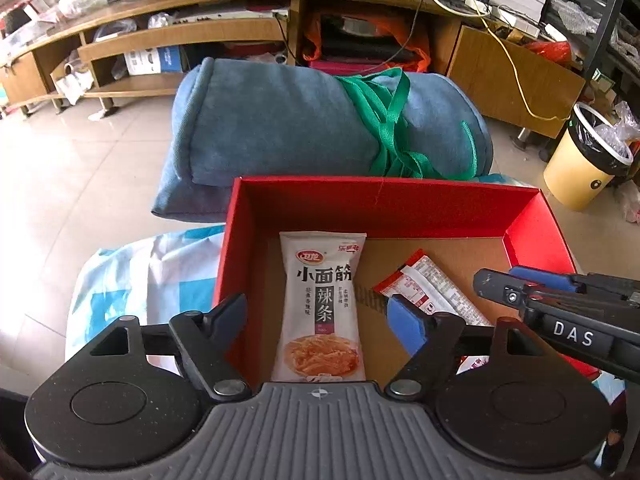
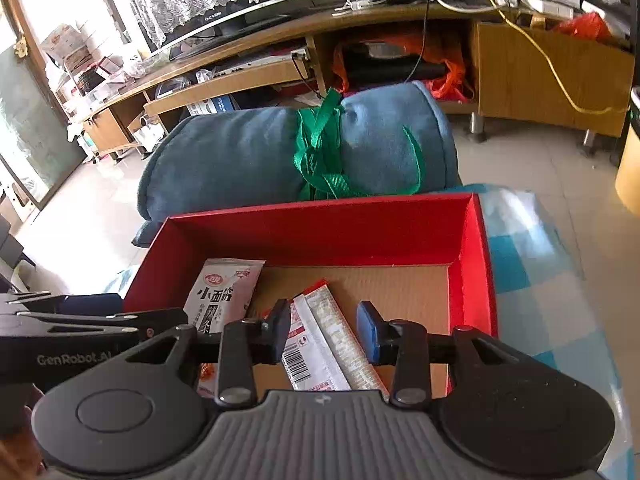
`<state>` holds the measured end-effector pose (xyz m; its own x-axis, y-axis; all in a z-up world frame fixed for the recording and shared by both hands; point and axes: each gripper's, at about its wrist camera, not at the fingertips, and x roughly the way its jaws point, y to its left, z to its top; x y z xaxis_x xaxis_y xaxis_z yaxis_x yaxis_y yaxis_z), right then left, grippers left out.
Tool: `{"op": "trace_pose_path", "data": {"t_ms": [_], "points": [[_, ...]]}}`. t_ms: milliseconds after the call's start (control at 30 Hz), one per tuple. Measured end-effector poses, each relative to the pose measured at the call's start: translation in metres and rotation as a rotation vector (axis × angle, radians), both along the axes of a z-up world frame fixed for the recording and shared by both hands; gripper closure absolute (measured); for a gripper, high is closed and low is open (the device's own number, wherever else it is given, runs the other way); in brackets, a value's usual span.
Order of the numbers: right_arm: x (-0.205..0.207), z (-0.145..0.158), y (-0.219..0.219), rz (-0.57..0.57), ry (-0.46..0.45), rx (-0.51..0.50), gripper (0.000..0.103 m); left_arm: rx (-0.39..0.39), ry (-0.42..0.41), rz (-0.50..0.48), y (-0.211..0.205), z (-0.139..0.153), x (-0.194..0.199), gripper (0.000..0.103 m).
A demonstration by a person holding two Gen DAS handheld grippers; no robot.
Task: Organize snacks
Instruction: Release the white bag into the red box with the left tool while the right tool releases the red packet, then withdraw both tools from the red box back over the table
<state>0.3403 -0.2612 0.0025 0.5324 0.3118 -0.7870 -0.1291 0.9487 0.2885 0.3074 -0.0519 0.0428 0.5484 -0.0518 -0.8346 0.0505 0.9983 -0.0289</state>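
Observation:
An open red box (image 1: 384, 186) (image 2: 320, 210) with a brown cardboard floor stands on a blue-and-white checked cloth. Inside lies a white spicy-strip packet (image 1: 320, 300) (image 2: 220, 296), flat, on the left side. My left gripper (image 1: 316, 316) hangs over it, open, its fingers well apart on either side and not touching it. A narrower red-and-white packet (image 1: 432, 292) (image 2: 324, 344) lies back side up to its right. My right gripper (image 2: 325, 328) (image 1: 500, 276) stands over that one, open a little, and I see no pad pressing on it.
A rolled blue cushion (image 1: 280, 128) tied with green strap (image 1: 392, 128) lies just behind the box. A yellow bin (image 1: 580, 164) stands at the right on the tiled floor. A long wooden TV cabinet (image 1: 180, 36) with cables and clutter runs along the back.

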Motion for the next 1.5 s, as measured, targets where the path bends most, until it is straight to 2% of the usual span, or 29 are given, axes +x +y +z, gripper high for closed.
{"op": "trace_pose_path", "data": {"t_ms": [300, 533, 933, 1300, 1500], "points": [[-0.016, 0.018, 0.006, 0.037, -0.023, -0.029, 0.064, -0.003, -0.013, -0.008, 0.002, 0.009, -0.015, 0.018], [-0.041, 0.027, 0.007, 0.076, -0.025, -0.053, 0.063, -0.006, -0.020, -0.023, 0.010, 0.017, -0.037, 0.015], [-0.091, 0.030, 0.018, 0.132, 0.023, -0.027, 0.061, -0.034, 0.043, -0.094, 0.025, 0.008, -0.091, 0.012], [-0.155, 0.030, 0.026, 0.166, 0.080, -0.024, 0.058, 0.023, 0.152, -0.249, 0.031, -0.017, -0.147, 0.010], [-0.198, 0.028, 0.025, 0.159, 0.146, -0.017, 0.058, 0.087, 0.192, -0.409, 0.017, -0.024, -0.158, 0.010]]}}
